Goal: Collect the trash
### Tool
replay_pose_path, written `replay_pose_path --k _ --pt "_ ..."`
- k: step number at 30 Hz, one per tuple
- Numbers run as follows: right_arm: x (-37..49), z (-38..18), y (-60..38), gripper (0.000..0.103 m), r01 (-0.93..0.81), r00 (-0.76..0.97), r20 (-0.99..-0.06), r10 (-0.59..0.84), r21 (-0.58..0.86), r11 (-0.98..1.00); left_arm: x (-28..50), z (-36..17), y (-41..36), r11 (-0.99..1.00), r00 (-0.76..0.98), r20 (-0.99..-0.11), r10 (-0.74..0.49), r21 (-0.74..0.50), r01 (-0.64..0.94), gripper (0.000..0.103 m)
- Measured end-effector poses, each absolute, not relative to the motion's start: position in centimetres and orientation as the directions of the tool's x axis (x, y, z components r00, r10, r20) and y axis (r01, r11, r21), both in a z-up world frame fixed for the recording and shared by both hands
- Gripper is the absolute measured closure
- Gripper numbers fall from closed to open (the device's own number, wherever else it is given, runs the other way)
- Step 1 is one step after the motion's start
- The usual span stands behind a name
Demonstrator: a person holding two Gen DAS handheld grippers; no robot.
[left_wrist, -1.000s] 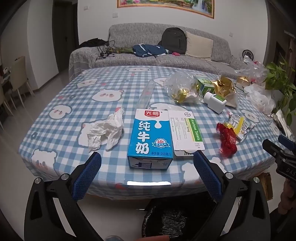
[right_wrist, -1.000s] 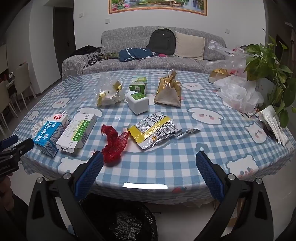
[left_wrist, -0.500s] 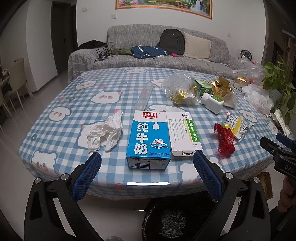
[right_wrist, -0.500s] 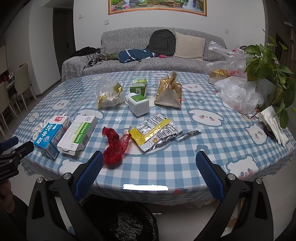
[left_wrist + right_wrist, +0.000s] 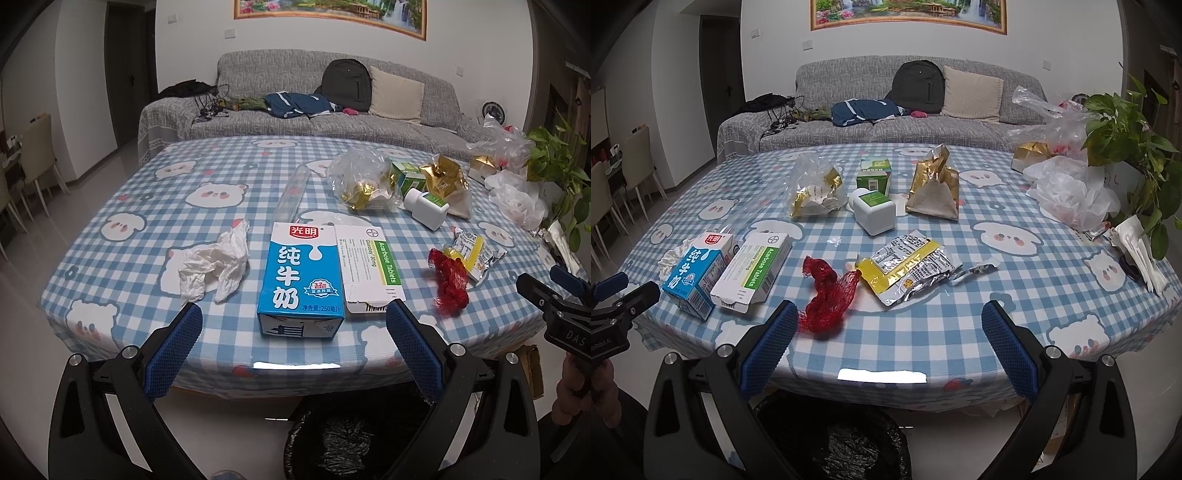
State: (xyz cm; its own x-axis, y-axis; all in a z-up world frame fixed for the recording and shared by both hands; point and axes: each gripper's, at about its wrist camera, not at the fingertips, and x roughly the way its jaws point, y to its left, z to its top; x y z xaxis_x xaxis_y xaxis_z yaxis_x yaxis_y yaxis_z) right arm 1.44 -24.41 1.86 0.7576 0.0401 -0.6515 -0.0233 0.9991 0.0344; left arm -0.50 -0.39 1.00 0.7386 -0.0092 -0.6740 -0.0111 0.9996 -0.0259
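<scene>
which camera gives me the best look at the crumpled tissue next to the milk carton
The left wrist view. There the tissue lies fully exposed on the tablecloth, left of the milk carton, with its folds clear. In the right wrist view only a small white edge peeks out behind the carton, near the frame's left side.

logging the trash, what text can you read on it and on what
"光明", "纯牛奶", "250毫升": blue milk carton
"Acarbose Tablets", "Glucobay 50 mg": white medicine box
"DAS": right hand-held gripper, rest cut off
Foil snack wrapper, white bottle, green box: print too small to read
</scene>
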Motion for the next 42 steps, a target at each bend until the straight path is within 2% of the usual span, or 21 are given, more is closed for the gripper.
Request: replay_pose_path --k 42 --pt "1.48 2.24 -24.70 0.007 -0.013 0.757 -0.652 0.034 0.037 0.999 -0.75 1.53 -0.93 1.000 0.746 -0.665 0.019 0.014 -0.013 0.006"
